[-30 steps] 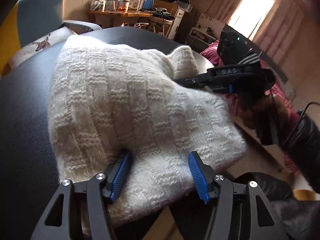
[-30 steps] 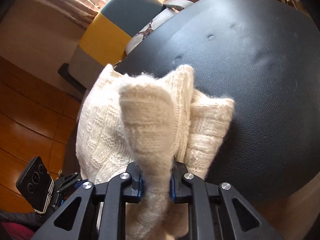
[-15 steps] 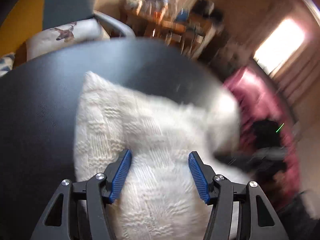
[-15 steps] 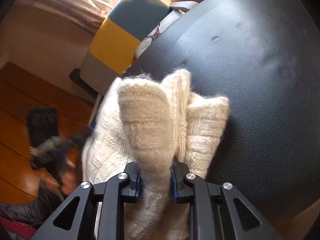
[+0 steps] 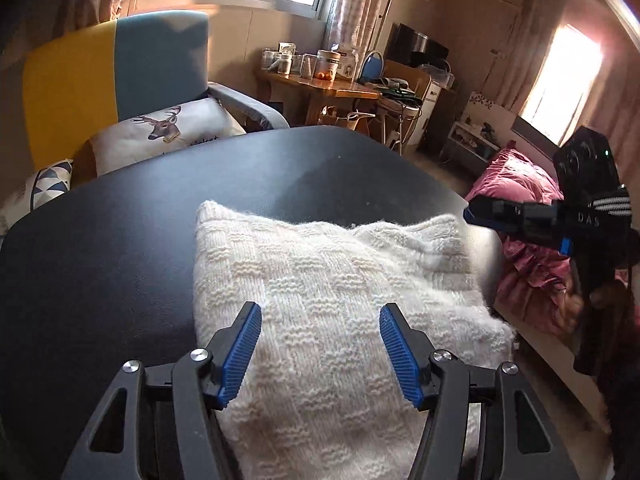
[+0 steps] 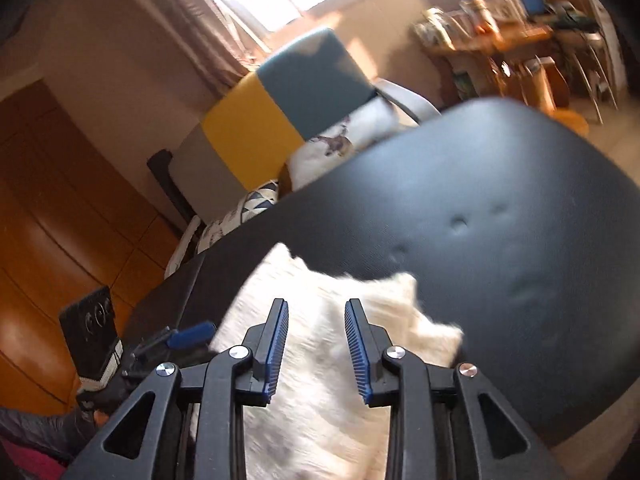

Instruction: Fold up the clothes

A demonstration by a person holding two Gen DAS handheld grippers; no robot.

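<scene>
A cream knitted sweater [image 5: 320,304] lies folded in a flat bundle on the black padded table [image 5: 120,248]. My left gripper [image 5: 320,324] hovers open above its near edge, blue pads wide apart and holding nothing. In the left wrist view the right gripper [image 5: 476,214] reaches in from the right, just beyond the sweater's far right corner. In the right wrist view the sweater [image 6: 336,328] is blurred below my right gripper [image 6: 317,322], whose fingers stand open with no cloth between them. The left gripper [image 6: 192,330] shows at the sweater's left edge there.
A yellow and blue armchair [image 5: 120,80] with a deer cushion [image 5: 168,132] stands behind the table. A cluttered wooden desk [image 5: 340,84] sits further back. Pink bedding [image 5: 520,200] lies to the right of the table. Wooden flooring [image 6: 60,240] shows on the left.
My right gripper has let go of the sweater fold and opened. Both grippers have lifted and drawn back, and the sweater now lies flatter on the table.
</scene>
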